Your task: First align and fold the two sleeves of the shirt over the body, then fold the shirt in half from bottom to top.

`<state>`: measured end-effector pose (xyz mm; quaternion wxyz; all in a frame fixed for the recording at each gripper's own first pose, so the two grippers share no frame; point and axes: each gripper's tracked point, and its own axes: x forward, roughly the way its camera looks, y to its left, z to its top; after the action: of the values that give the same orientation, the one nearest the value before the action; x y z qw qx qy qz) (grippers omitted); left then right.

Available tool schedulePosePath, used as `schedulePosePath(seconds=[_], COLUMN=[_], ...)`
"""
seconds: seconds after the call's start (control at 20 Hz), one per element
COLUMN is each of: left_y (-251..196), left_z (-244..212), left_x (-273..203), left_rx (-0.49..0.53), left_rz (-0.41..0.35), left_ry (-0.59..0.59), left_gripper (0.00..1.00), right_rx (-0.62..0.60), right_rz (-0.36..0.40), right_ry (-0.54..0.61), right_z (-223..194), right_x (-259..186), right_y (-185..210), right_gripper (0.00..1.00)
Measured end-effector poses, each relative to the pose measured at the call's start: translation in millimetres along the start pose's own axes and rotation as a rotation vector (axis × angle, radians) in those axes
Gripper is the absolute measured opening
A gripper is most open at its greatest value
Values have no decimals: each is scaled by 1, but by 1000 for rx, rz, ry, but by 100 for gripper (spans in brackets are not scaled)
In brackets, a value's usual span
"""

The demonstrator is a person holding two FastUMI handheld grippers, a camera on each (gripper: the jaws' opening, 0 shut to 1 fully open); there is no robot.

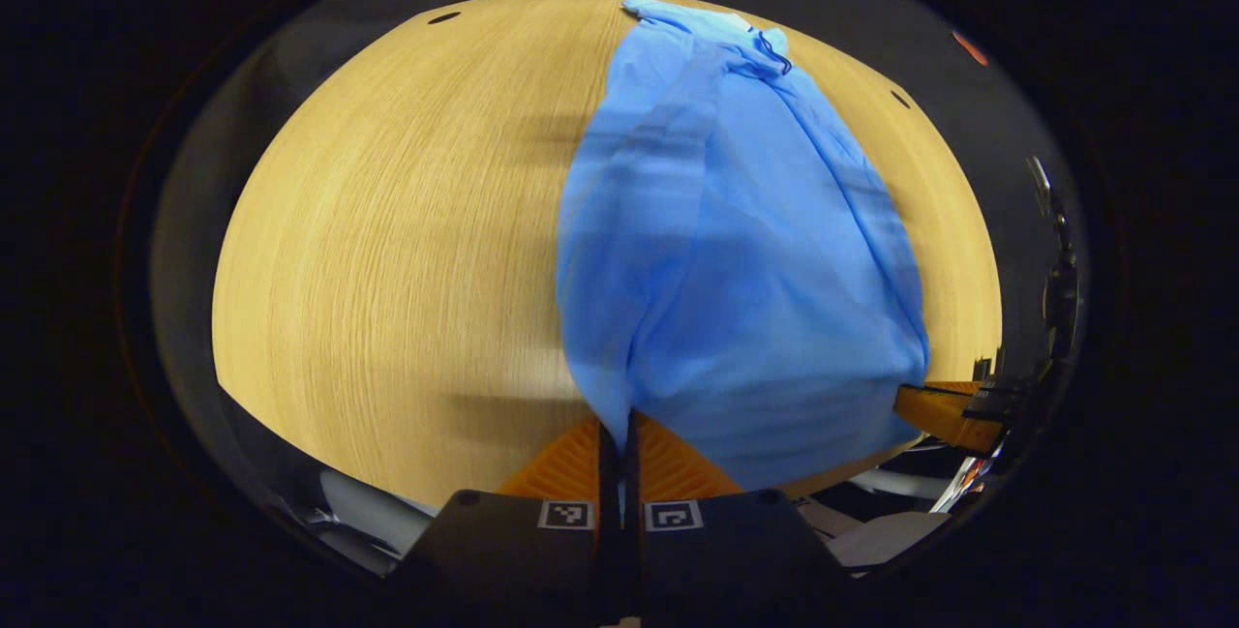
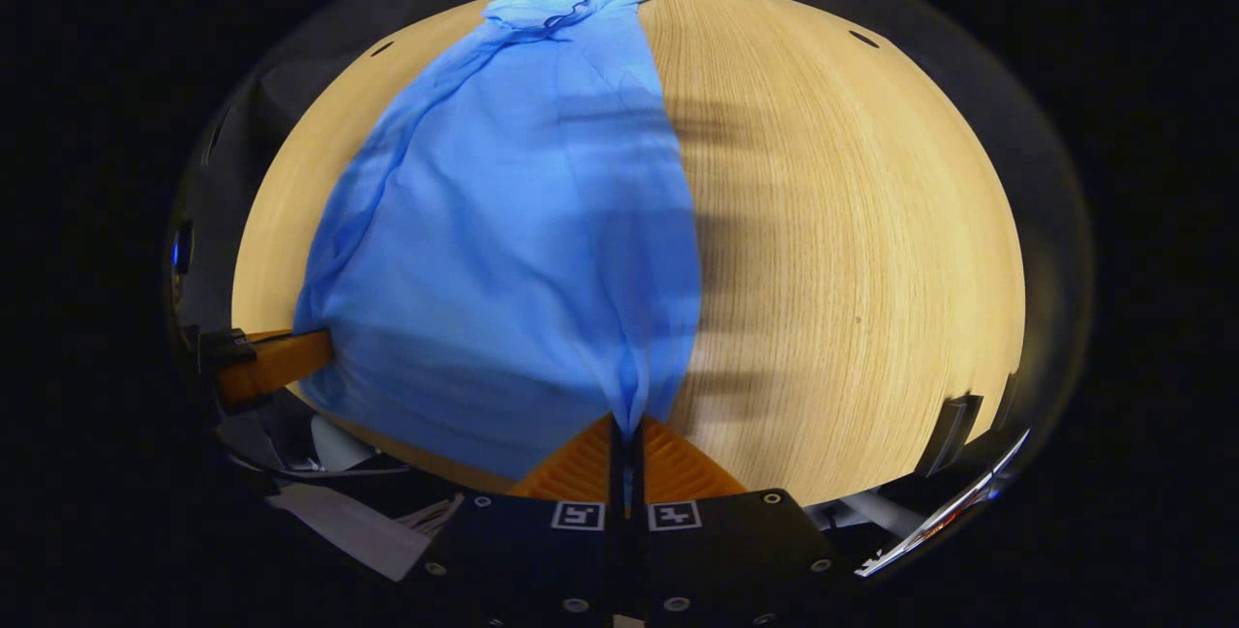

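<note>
Both hand-held grippers (image 1: 617, 430) (image 2: 626, 427) clamp shirt (image 1: 736, 251) hem corners; bare table (image 1: 407, 251) flanks it

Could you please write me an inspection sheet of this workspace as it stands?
Surface: wooden table, bare beside the cloth.
Job's things: blue shirt, sleeves folded in, bottom hem lifted at both corners, collar end resting at the far side.
Clutter: nothing seen on the table.
Grippers: left hand-held gripper shut on the shirt's hem corner; right hand-held gripper shut on the other corner.
Cables: nothing clearly seen.
Surroundings: dark booth wall; pale, unclear items below the near table edge.
</note>
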<state>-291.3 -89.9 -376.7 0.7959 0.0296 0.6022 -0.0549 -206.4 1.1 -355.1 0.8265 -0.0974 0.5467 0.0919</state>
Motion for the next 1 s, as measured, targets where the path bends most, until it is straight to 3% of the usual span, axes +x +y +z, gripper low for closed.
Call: schedulePosePath(seconds=[0.2, 0.65, 1.0], left_y=[1, -12, -14], left_z=[36, 175, 281], left_x=[-12, -26, -30], left_rx=[21, 64, 79], left_rz=[-1, -18, -20], left_ry=[-62, -253, -370], left_gripper=[5, 5, 5], right_rx=[14, -17, -50], right_rz=[27, -5, -33], right_ry=[-59, -288, -398], right_z=[34, 180, 283], right_x=[-16, -48, -62], right_y=[3, -15, -20], right_gripper=[1, 1, 1])
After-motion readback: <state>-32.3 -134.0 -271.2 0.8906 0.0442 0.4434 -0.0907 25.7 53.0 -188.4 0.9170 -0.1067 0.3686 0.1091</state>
